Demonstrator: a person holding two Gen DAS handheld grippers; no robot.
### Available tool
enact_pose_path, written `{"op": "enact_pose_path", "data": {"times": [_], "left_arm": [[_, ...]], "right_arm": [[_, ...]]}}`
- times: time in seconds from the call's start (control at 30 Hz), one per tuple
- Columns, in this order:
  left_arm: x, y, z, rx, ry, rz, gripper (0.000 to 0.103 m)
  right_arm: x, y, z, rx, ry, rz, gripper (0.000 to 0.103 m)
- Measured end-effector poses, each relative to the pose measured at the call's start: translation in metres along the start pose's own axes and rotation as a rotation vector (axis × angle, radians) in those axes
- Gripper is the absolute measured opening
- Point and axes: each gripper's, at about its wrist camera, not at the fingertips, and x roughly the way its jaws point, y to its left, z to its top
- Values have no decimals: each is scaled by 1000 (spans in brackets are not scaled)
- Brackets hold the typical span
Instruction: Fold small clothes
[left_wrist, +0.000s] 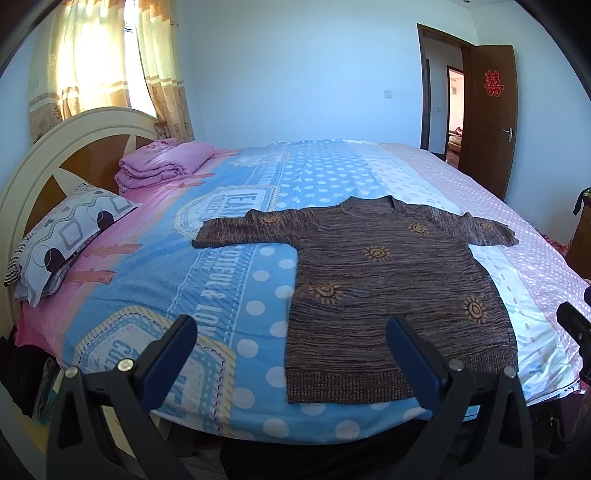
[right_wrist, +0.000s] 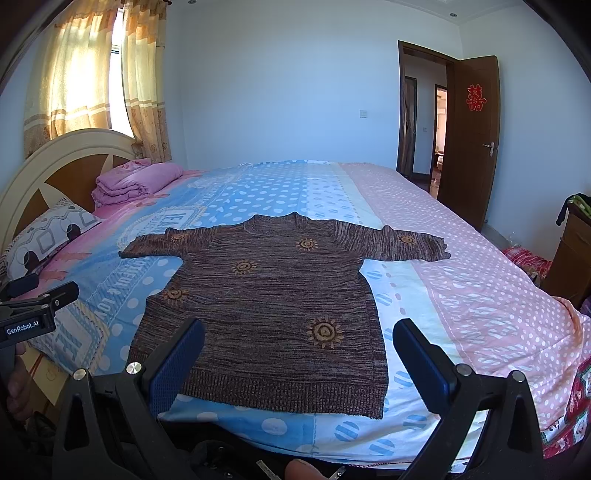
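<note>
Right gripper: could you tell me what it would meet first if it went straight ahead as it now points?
Most likely the brown sweater spread flat on the bed; the open right gripper points at its lower half, though depth is unclear.

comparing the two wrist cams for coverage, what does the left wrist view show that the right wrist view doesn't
Only the left wrist view shows the left claw, open above the bed's near edge, and dark clothing beside the bed at far left.

Only the right wrist view shows the right claw, open over the sweater's hem, a red patterned cloth on the floor at right, and a hand at the left edge.

Both show the brown sweater spread flat with sleeves out, the pillow, the folded pink blanket, the curtains and the open door.
</note>
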Motion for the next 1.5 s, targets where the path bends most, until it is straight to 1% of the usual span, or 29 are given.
{"op": "enact_pose_path", "data": {"times": [1.5], "left_arm": [[8,8,-3,-18,18,4,103]], "right_arm": [[5,2,-3,-1,16,12,102]]}}
